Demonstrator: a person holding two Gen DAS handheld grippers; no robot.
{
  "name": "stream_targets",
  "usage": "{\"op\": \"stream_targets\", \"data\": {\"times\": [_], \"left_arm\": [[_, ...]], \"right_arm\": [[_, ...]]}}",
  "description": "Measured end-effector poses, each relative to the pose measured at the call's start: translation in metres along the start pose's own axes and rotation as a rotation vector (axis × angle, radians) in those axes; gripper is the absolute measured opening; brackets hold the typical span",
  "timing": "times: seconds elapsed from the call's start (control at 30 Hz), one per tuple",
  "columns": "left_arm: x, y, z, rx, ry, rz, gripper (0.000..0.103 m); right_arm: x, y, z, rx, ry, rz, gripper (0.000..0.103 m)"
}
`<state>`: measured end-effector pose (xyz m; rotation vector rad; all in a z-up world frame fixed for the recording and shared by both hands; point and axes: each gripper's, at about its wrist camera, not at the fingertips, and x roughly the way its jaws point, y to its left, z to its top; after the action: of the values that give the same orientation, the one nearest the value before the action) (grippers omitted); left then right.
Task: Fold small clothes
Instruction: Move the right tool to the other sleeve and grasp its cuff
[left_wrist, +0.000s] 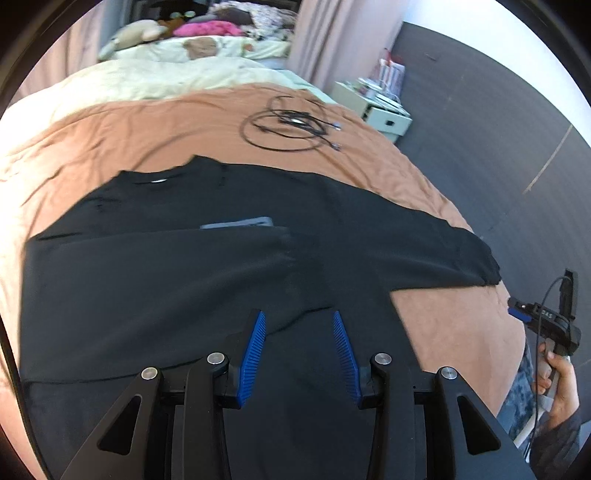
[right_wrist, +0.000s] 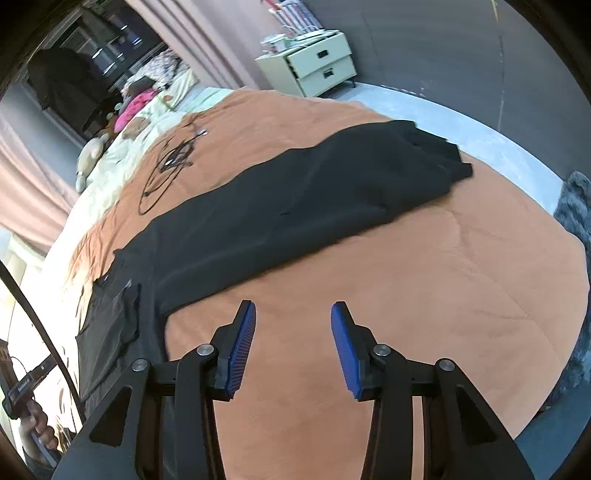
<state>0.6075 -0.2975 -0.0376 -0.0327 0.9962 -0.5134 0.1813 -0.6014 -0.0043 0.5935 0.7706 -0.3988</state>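
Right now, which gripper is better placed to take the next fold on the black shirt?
Probably the left gripper: its open fingers sit over the black shirt, near a folded edge. The right gripper hangs over bare orange bedspread, beside the shirt.

A black short-sleeved cotton T-shirt (left_wrist: 207, 266) lies spread on a bed covered with a rust-brown suede-like blanket (left_wrist: 122, 129), its neckline toward the far edge and one sleeve reaching to the bed's right edge. A fold of the shirt lies across its middle, with a grey rectangular patch (left_wrist: 238, 222) showing just beyond it. The left gripper (left_wrist: 299, 317), black with blue ribbed pads, hangs over the near hem with its jaws apart and nothing between them. Coiled black cables (left_wrist: 291, 127) rest on the blanket further back. At the right edge a hand (left_wrist: 556, 376) grips the right gripper's (left_wrist: 546, 317) handle.
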Motion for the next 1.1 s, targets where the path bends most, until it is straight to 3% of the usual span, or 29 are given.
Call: {"op": "stream_targets", "data": {"times": [0.5, 0.7, 0.93, 1.07, 1.1], "left_arm": [[0.096, -0.076, 0.026, 0.115, 0.077, -0.053, 0.039], [0.130, -0.098, 0.032, 0.157, 0.101, -0.071, 0.033], [0.163, -0.110, 0.033, 0.187, 0.137, -0.078, 0.025], [0.181, -0.103, 0.026, 0.164, 0.180, -0.068, 0.019], [0.186, -0.100, 0.022, 0.163, 0.195, -0.063, 0.019]], "right_arm": [[0.071, -0.024, 0.038, 0.085, 0.037, 0.009, 0.040], [0.097, -0.031, 0.050, 0.103, 0.054, -0.004, 0.040], [0.108, -0.039, 0.058, 0.131, 0.026, -0.005, 0.025], [0.107, -0.044, 0.057, 0.140, -0.002, 0.014, 0.005], [0.106, -0.044, 0.055, 0.143, -0.008, 0.023, 0.004]]}}
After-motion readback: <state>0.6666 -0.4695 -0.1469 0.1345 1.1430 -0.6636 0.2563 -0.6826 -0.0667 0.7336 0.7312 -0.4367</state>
